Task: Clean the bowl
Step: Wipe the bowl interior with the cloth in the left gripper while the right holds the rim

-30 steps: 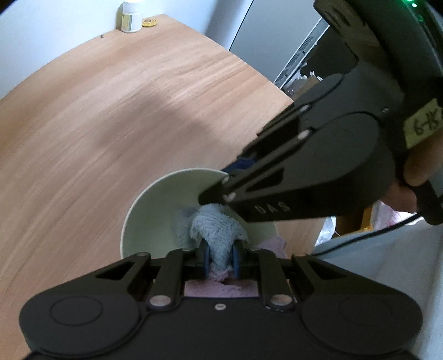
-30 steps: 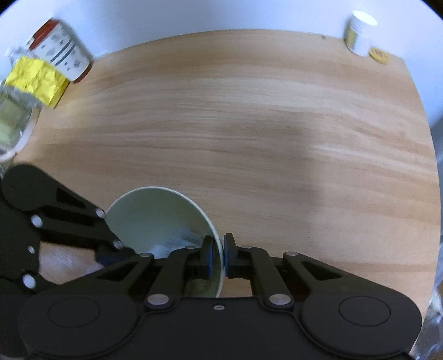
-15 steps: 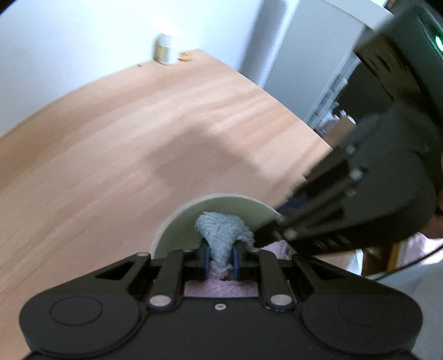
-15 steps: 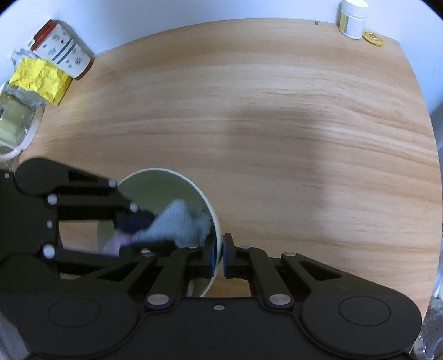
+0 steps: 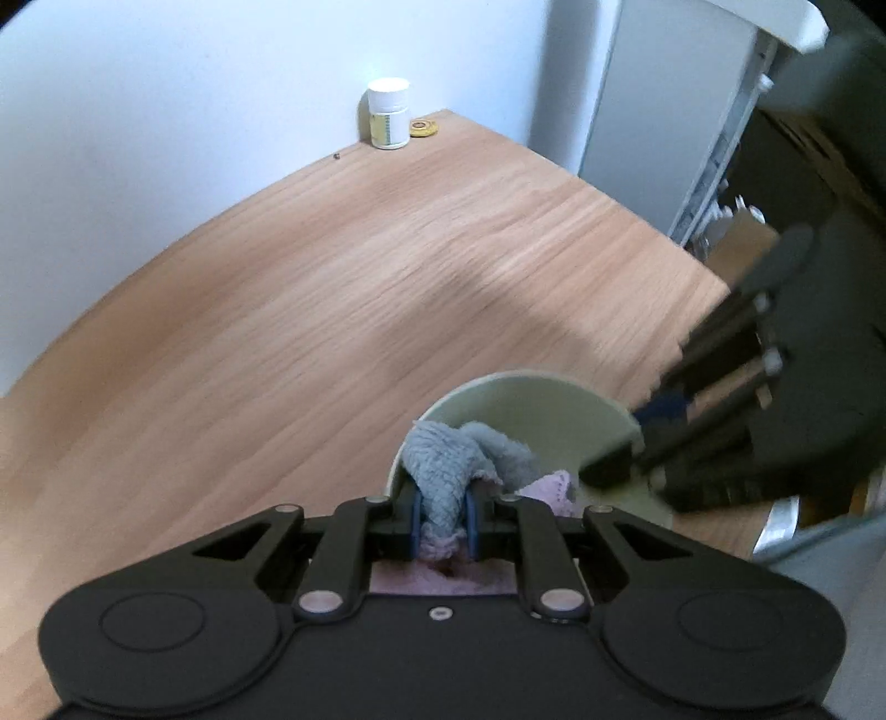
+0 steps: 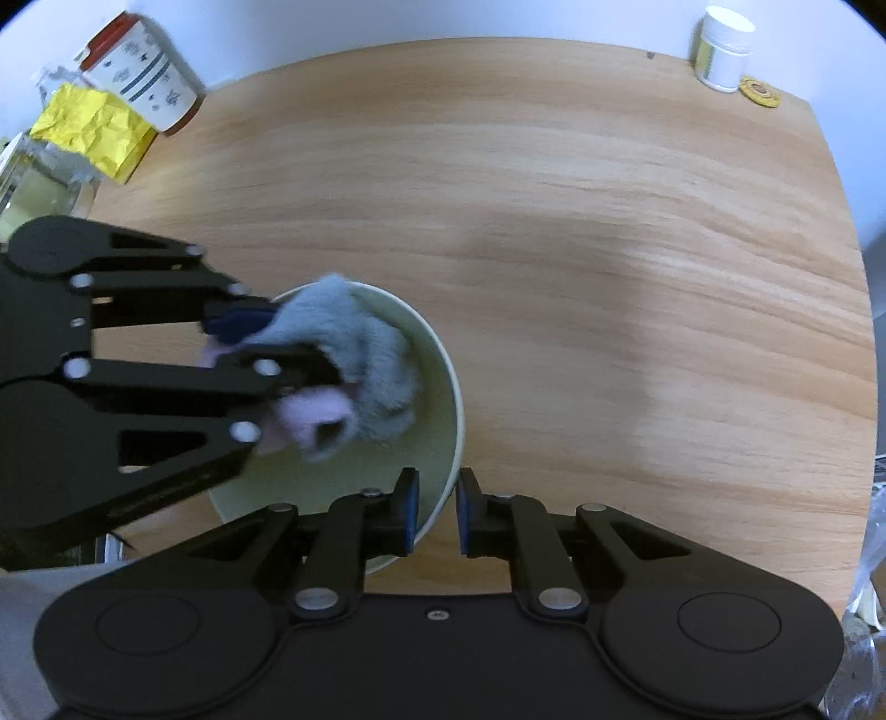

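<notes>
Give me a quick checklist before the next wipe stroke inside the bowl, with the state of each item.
1. Left tool shut on the cloth: ok, cloth pinched between the blue pads.
2. Right tool holding the bowl: ok, one finger inside the rim, one outside.
3. Cloth touching the bowl's inner wall: cannot tell, the frame is blurred there.
4. Bowl resting on the table: cannot tell, its base is hidden.
5. Table around the bowl free of obstacles: ok, the white jar and patterned cup stand far off at the back edge.
</notes>
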`<control>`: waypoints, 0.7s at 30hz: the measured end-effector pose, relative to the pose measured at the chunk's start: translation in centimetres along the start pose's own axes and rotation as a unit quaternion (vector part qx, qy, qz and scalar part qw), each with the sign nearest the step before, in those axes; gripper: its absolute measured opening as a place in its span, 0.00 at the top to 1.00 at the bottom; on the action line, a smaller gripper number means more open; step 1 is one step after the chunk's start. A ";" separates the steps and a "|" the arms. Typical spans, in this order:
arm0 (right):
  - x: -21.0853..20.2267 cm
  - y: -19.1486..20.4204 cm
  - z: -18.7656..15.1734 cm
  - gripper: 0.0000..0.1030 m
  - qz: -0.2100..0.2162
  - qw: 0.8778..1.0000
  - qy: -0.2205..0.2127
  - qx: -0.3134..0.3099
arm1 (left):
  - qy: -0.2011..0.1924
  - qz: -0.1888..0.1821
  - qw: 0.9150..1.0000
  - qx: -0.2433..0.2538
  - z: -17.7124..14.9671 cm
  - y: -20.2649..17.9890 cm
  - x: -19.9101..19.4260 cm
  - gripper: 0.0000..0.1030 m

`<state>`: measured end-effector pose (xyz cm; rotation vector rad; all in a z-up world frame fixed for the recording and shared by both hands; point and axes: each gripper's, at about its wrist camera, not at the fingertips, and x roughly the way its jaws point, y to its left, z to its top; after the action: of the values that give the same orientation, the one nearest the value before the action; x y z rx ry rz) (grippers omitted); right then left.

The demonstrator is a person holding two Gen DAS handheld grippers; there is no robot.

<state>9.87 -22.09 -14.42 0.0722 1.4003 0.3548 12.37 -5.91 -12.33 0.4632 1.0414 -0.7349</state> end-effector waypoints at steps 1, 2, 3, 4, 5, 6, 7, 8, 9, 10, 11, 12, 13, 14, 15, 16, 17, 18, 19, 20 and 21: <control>0.0 0.0 0.2 0.88 -0.001 1.000 -0.003 -0.001 | 0.004 0.002 1.000 0.013 -0.1 0.1 -0.3 0.86; 0.0 0.1 0.5 0.88 -0.002 1.000 -0.007 -0.004 | 0.008 0.000 1.000 0.015 -0.1 0.2 -0.4 0.87; 0.1 0.1 0.8 0.88 -0.003 1.000 -0.012 -0.007 | 0.019 -0.009 1.000 0.023 -0.2 0.3 -0.7 0.87; 0.1 0.2 1.1 0.89 -0.003 1.000 -0.014 -0.009 | 0.023 -0.014 0.999 0.028 -0.3 0.5 -0.9 0.87; 0.2 0.3 1.4 0.90 -0.003 1.000 -0.014 -0.012 | 0.029 -0.021 0.999 0.030 -0.3 0.5 -0.9 0.87; 0.3 0.5 1.6 0.91 -0.006 1.000 -0.015 -0.016 | 0.037 -0.031 0.998 0.034 -0.4 0.5 -0.9 0.86; 0.4 0.6 1.9 0.93 -0.010 1.000 -0.017 -0.021 | 0.042 -0.039 0.998 0.034 -0.5 0.6 -0.8 0.86; 0.4 0.7 2.1 0.93 -0.012 0.999 -0.017 -0.024 | 0.047 -0.050 0.997 0.029 -0.6 0.6 -0.6 0.86; 0.5 0.8 2.2 0.95 -0.012 0.999 -0.018 -0.025 | 0.052 -0.061 0.996 0.025 -0.7 0.6 -0.5 0.86; 0.5 0.7 2.4 0.95 -0.009 1.000 -0.017 -0.024 | 0.057 -0.070 0.996 0.019 -0.7 0.6 -0.2 0.86; 0.6 0.6 2.6 0.95 -0.005 1.000 -0.015 -0.021 | 0.060 -0.076 0.995 0.016 -0.7 0.6 0.0 0.86; 0.6 0.6 2.8 0.95 -0.003 1.000 -0.014 -0.020 | 0.062 -0.092 0.994 0.008 -0.7 0.5 0.5 0.86; 0.7 0.6 2.9 0.95 0.000 1.000 -0.013 -0.021 | 0.065 -0.109 0.992 -0.001 -0.7 0.5 0.8 0.86; 0.7 0.6 3.1 0.95 0.002 1.000 -0.012 -0.021 | 0.067 -0.125 0.990 -0.010 -0.8 0.4 1.1 0.86; 0.8 0.6 3.2 0.95 0.003 1.000 -0.011 -0.021 | 0.068 -0.132 0.989 -0.013 -0.7 0.2 1.4 0.86; 0.8 0.6 3.3 0.94 0.003 1.000 -0.008 -0.021 | 0.068 -0.139 0.988 -0.015 -0.7 -0.1 1.6 0.86; 0.8 0.7 3.4 0.94 0.003 1.000 -0.007 -0.022 | 0.068 -0.142 0.987 -0.016 -0.6 -0.2 1.7 0.86; 0.8 0.6 3.5 0.94 0.005 1.000 -0.006 -0.020 | 0.064 -0.147 0.987 -0.021 -0.5 -0.5 2.0 0.86; 0.8 0.6 3.6 0.93 0.006 1.000 -0.005 -0.018 | 0.061 -0.153 0.986 -0.031 -0.4 -0.5 2.2 0.86; 0.8 0.6 3.6 0.93 0.007 1.000 -0.005 -0.016 | 0.056 -0.155 0.986 -0.039 -0.3 -0.5 2.3 0.86; 0.8 0.6 3.6 0.93 0.006 1.000 -0.004 -0.015 | 0.051 -0.156 0.985 -0.047 -0.3 -0.5 2.5 0.86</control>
<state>13.32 -20.77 -14.38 0.0574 1.3860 0.3855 12.54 -6.88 -14.70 0.2599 1.2565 -0.9421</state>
